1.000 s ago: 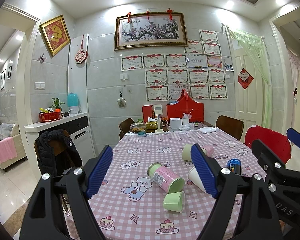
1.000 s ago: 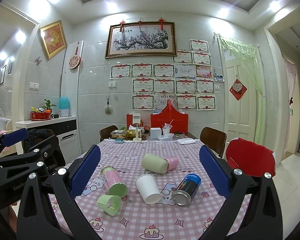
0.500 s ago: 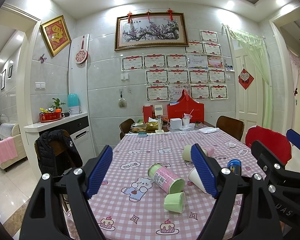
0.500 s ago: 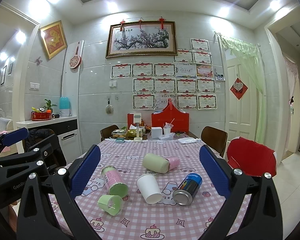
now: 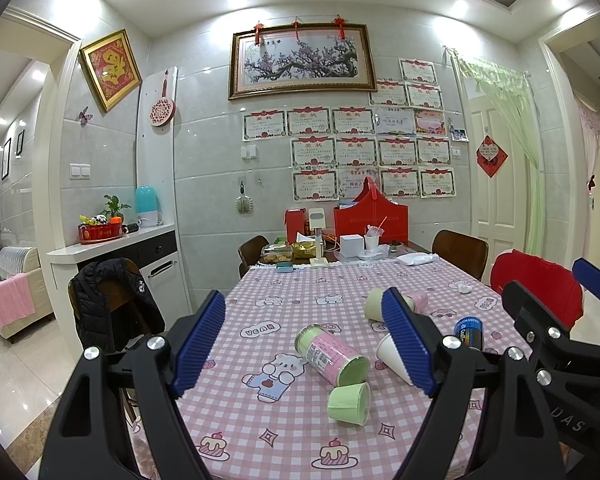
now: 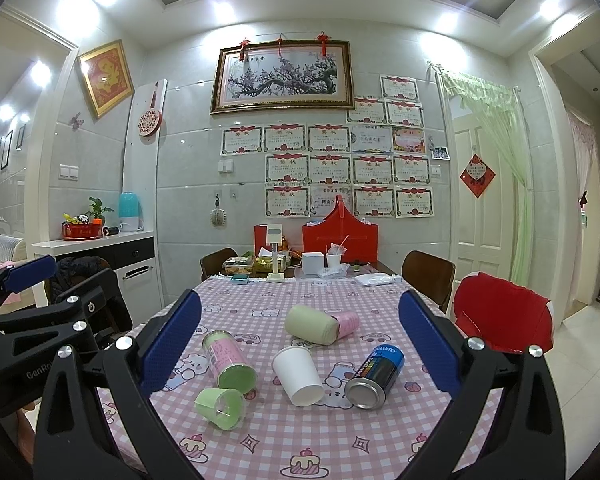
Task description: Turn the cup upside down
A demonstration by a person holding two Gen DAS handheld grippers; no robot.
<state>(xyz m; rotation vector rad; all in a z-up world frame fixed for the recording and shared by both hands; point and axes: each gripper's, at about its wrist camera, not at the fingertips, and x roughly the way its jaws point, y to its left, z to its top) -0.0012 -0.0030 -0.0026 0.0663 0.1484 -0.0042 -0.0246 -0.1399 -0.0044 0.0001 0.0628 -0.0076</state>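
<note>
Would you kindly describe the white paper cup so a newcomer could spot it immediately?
On the pink checked tablecloth, a cluster of toppled containers lies near the front. The white paper cup lies on its side in the middle, between the pink-labelled canister and the blue can. It alone is plain white.

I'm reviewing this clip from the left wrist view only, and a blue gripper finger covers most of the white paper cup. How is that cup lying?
Observer: In the right wrist view the white paper cup shows whole, lying on its side on the pink checked tablecloth.
Operator: What is beside it? I see only a blue tip.
Observer: A blue and black metal can, also on its side, with its silver end toward the camera.
Operator: Is the right gripper holding anything?
Observer: No. The right gripper is open, with nothing between its fingers.
</note>
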